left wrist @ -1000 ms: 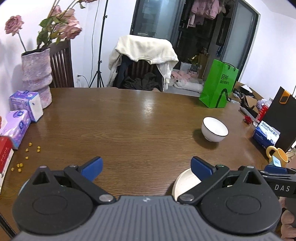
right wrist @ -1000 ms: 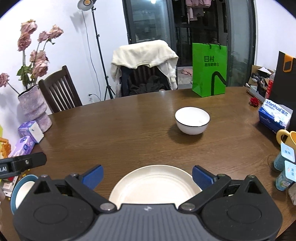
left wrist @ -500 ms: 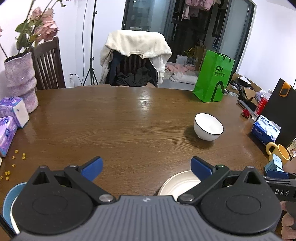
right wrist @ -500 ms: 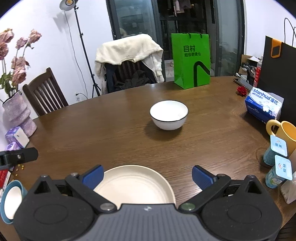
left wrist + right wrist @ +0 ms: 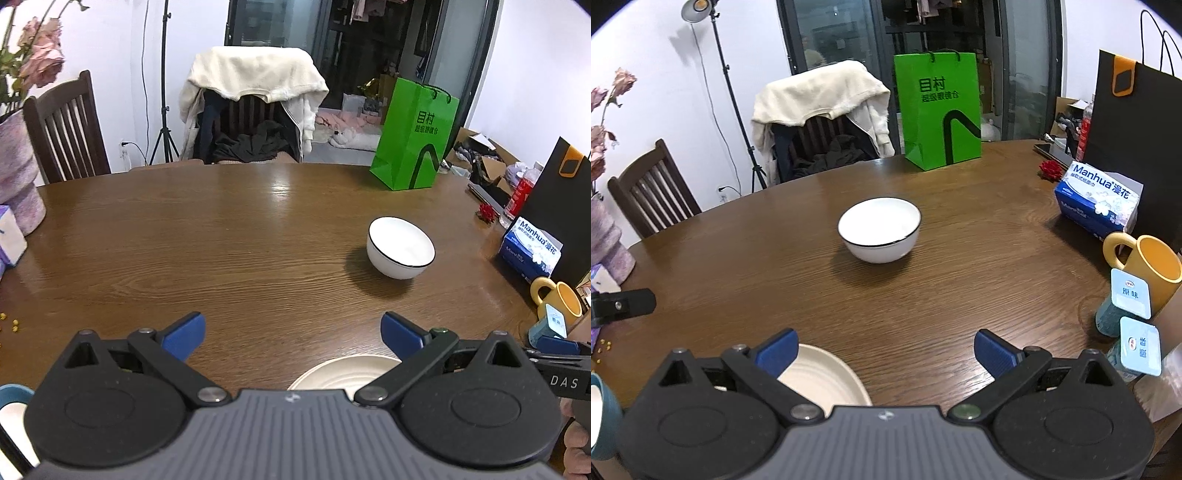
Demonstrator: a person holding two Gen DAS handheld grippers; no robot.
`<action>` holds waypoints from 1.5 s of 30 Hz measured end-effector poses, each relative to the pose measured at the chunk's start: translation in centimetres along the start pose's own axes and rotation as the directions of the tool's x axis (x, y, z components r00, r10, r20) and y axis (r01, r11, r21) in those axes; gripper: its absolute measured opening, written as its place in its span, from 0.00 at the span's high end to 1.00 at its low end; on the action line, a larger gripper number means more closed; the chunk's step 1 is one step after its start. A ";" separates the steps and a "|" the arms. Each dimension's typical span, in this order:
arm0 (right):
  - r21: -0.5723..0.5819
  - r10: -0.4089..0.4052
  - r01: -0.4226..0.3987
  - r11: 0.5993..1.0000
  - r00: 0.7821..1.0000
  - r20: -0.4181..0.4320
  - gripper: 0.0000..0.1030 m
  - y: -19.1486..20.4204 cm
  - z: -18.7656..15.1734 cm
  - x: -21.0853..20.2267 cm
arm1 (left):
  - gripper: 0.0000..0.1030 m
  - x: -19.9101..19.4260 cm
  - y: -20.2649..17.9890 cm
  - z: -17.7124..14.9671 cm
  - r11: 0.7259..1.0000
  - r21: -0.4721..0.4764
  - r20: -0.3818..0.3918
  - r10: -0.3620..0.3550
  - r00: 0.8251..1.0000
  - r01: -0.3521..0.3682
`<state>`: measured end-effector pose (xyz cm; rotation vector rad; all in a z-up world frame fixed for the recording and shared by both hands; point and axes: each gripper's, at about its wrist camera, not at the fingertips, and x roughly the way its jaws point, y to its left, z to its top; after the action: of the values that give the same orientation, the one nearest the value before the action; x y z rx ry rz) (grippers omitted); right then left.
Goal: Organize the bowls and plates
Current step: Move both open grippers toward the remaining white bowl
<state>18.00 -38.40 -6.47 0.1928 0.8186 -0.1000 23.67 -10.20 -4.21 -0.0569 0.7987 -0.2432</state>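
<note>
Bowl (image 5: 879, 229) upright, mouth up; both tongs (image 5: 293, 329) (image 5: 885, 348) apart, holding nothing.

Both views look from low over the near edge of the table (image 5: 229, 236), forward along their own claws, whose dark bodies fill the bottom of each frame. The left wrist view sits further left: the white bowl (image 5: 400, 247) falls right of centre and the cream plate (image 5: 343, 373) lies at lower centre. The right wrist view puts the same white bowl (image 5: 879, 229) near centre and the plate (image 5: 820, 376) at lower left. Both also share the green bag (image 5: 415, 140) and the draped chair (image 5: 820, 122) at the top.
</note>
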 end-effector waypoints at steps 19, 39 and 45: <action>-0.008 -0.001 0.001 1.000 1.000 -0.029 0.02 -4.5 3.8 6.1 | 0.00 6.2 -4.3 3.0 1.000 0.003 -0.013 0.001 1.000 -0.001; 0.030 0.007 -0.007 1.000 1.000 -0.010 0.01 -6.4 8.4 11.3 | 0.00 12.5 -7.2 6.7 0.999 0.032 -0.042 -0.014 0.999 0.015; 0.042 0.007 -0.006 0.999 1.000 -0.012 0.01 -6.3 9.5 12.7 | 0.00 14.3 -7.9 8.0 0.999 0.042 -0.051 -0.020 0.998 0.022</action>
<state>32.41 -46.73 -10.22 0.2358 0.8287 -0.1099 37.46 -21.65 -7.60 -0.0193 0.8434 -0.2827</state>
